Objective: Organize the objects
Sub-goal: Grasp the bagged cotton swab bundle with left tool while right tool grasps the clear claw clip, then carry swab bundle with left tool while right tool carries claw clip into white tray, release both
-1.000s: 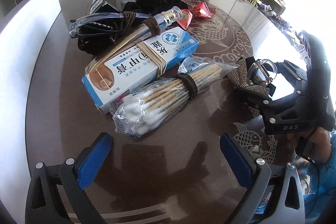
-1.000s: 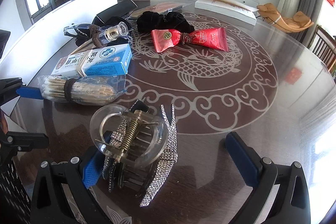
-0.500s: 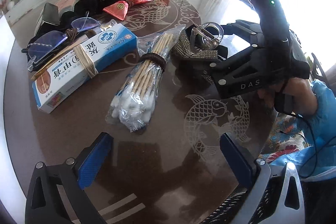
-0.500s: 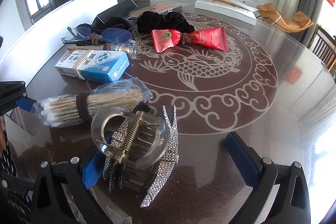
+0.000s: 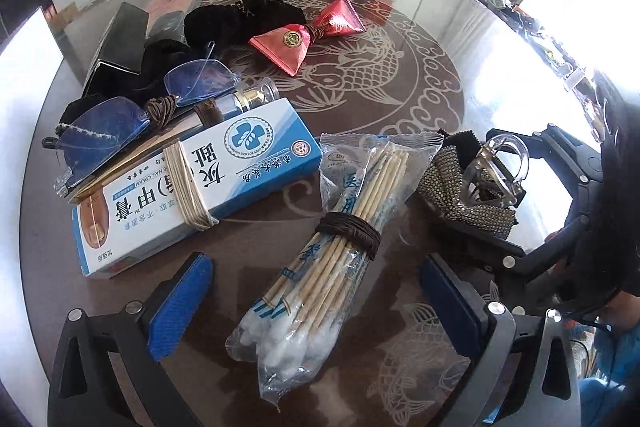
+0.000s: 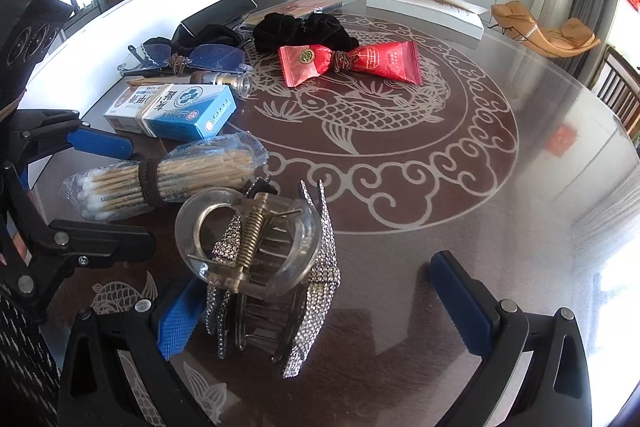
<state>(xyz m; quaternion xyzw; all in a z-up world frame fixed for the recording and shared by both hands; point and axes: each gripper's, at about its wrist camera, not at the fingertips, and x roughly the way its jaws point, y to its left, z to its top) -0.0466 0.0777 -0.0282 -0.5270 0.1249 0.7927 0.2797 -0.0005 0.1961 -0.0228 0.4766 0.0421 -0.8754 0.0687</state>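
Note:
A bag of cotton swabs (image 5: 340, 259) tied with a brown band lies on the round glass-topped table (image 5: 400, 95). My left gripper (image 5: 316, 307) is open, its blue pads (image 5: 180, 303) on either side of the bag's cotton end. A rhinestone hair claw clip (image 6: 264, 259) stands on the table inside my open right gripper (image 6: 320, 311), close against the left pad (image 6: 180, 319). In the right wrist view the swabs (image 6: 168, 179) sit just left of the clip, with the left gripper (image 6: 136, 193) around them.
A blue-and-white cream box (image 5: 192, 183) bound with string lies left of the swabs. Behind it are glasses (image 5: 120, 131), a small bottle (image 5: 252, 97), a black scrunchie (image 5: 240, 19), red packets (image 6: 352, 63) and a black case (image 5: 120, 39). A white flat box (image 6: 424, 7) sits at the far edge.
My left gripper has swung and come in over the swab bag, which now lies between its pads. The right gripper and the clip have stayed put.

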